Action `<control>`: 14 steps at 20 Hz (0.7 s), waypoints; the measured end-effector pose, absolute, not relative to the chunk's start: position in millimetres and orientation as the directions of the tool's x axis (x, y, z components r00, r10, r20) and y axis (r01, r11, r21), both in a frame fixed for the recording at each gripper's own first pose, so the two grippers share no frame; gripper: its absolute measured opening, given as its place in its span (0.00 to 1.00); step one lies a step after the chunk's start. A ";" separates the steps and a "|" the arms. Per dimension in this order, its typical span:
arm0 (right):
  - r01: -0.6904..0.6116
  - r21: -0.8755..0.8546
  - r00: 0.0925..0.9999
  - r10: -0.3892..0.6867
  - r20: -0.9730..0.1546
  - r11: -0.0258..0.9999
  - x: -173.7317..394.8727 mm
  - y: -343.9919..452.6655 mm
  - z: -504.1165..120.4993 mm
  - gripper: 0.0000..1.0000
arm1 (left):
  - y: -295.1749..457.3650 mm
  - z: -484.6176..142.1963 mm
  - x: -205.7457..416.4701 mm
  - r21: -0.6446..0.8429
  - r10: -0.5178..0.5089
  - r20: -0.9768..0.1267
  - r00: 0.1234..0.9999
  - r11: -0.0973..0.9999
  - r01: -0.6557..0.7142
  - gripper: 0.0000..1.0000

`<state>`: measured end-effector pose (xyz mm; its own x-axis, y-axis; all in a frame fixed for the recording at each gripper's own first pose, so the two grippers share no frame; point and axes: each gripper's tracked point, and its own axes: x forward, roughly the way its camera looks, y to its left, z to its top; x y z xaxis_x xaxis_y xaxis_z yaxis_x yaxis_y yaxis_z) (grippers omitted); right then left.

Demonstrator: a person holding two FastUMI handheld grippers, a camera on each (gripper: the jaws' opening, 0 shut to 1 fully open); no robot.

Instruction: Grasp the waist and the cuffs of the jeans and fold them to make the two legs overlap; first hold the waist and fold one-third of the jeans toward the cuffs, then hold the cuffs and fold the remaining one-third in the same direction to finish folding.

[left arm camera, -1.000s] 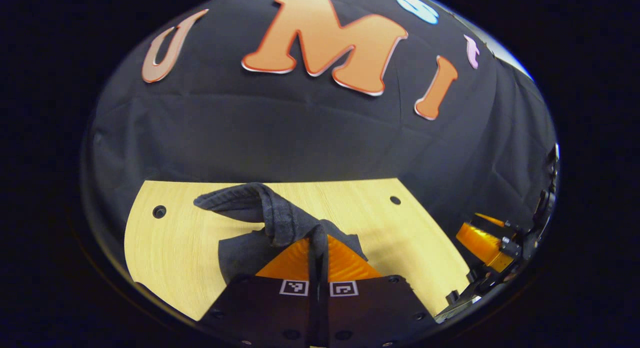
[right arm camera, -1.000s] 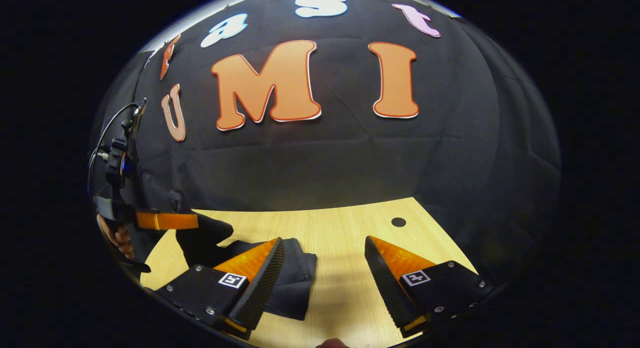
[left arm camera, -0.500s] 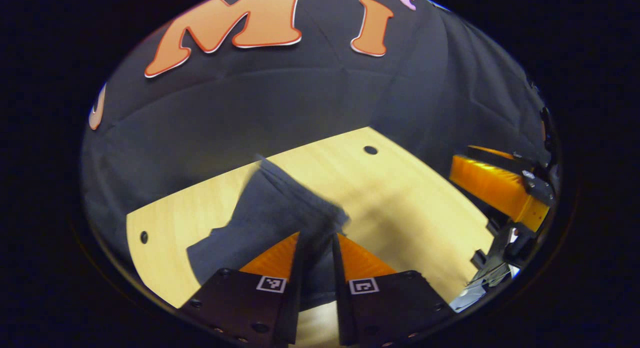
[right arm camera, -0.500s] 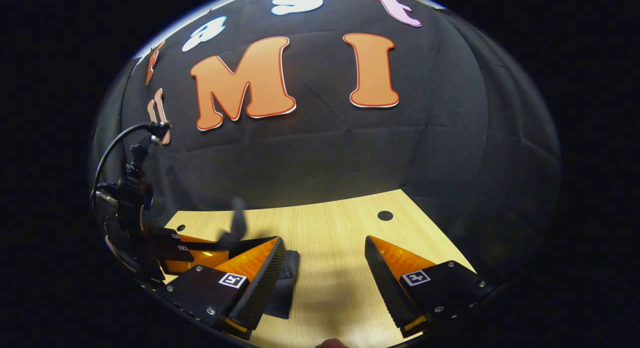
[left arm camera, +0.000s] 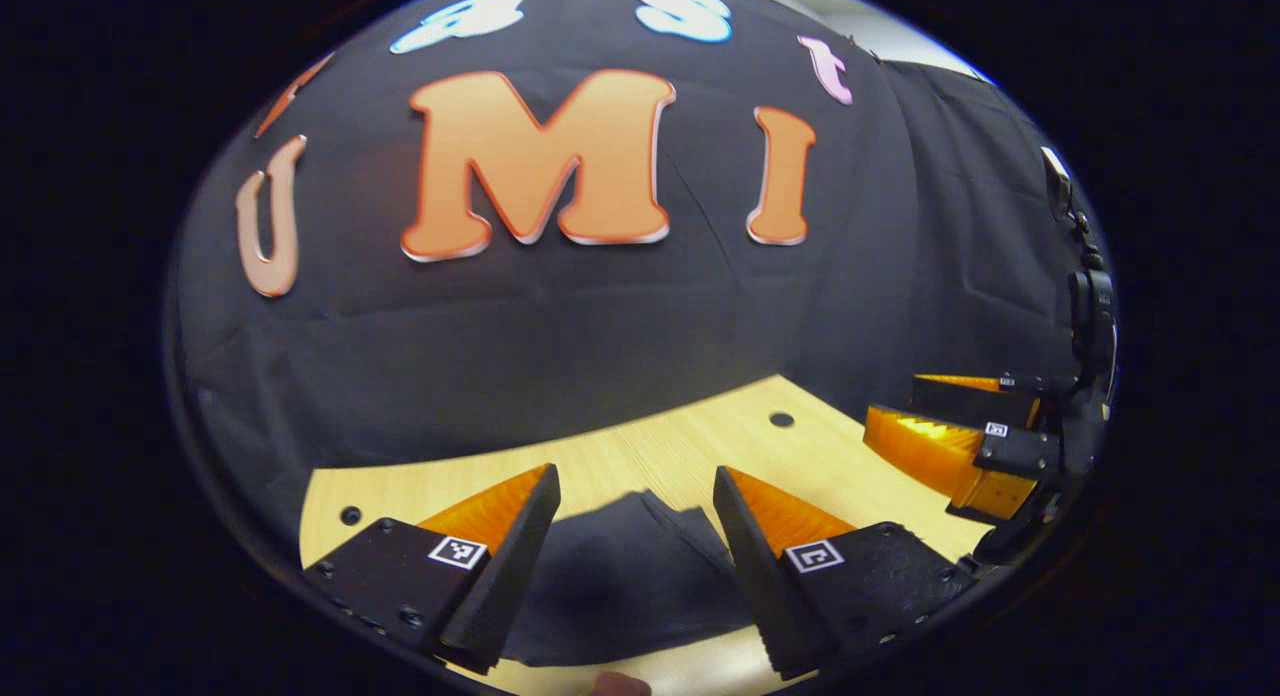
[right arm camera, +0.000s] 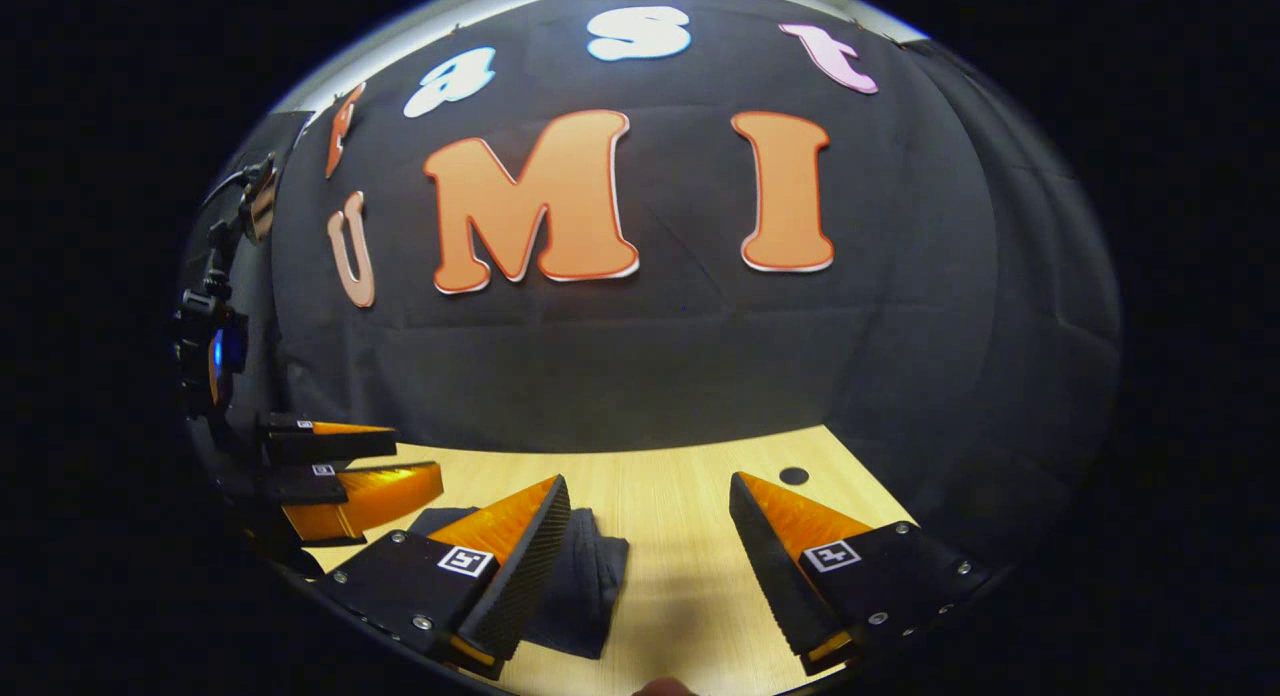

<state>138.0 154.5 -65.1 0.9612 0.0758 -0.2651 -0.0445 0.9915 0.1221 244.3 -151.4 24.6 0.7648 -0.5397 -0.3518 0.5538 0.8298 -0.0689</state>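
Jeans (left arm camera: 620,576), dark and folded into a compact bundle, lie flat on the pale wooden table (left arm camera: 690,456), and we see them directly beneath and between the fingers of our left gripper (left arm camera: 632,516), whose jaws are spread wide with nothing pinched; neither finger touches the cloth as far as we can tell. At the very bottom edge of the left gripper view a fingertip (left arm camera: 620,684) of the person peeks in. In the right gripper view, our right gripper (right arm camera: 648,531) is likewise released, its jaws wide apart over bare wood, and the jeans (right arm camera: 590,586) sit beside and partly behind its left finger, with their folded edges stacked toward the gap. Beyond our left gripper's right finger, well off to the right side, we see the right gripper (left arm camera: 950,431) from the side, hovering above the table edge with its jaws parted. From the right gripper view, the left gripper (right arm camera: 385,466) shows to the far left, its two fingers apart and pointing over the near end of the bundle. Farther along the tabletop a small round hole (left arm camera: 781,419) sits near the back corner, and the same hole (right arm camera: 794,475) shows ahead of the right gripper's right finger. Behind the table hangs the black cloth wall (right arm camera: 640,366).
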 end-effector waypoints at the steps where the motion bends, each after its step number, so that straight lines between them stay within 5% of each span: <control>1: -0.061 0.108 0.968 0.085 -0.237 0.992 137.0 162.4 -55.6 0.97 | -137.9 34.7 244.7 -0.058 -0.519 -0.313 0.796 0.847 0.529 0.94; 14: -0.146 0.033 0.987 0.148 -0.067 0.989 100.9 238.6 1.2 0.96 | -7.3 114.7 182.7 -0.055 -0.298 -0.037 0.954 0.954 0.296 0.94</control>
<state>100.9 238.6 1.2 0.9867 0.1482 -0.0673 -0.1463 0.9887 0.0333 182.7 -7.3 114.7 0.9538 -0.2982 -0.0369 0.2960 0.9536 -0.0553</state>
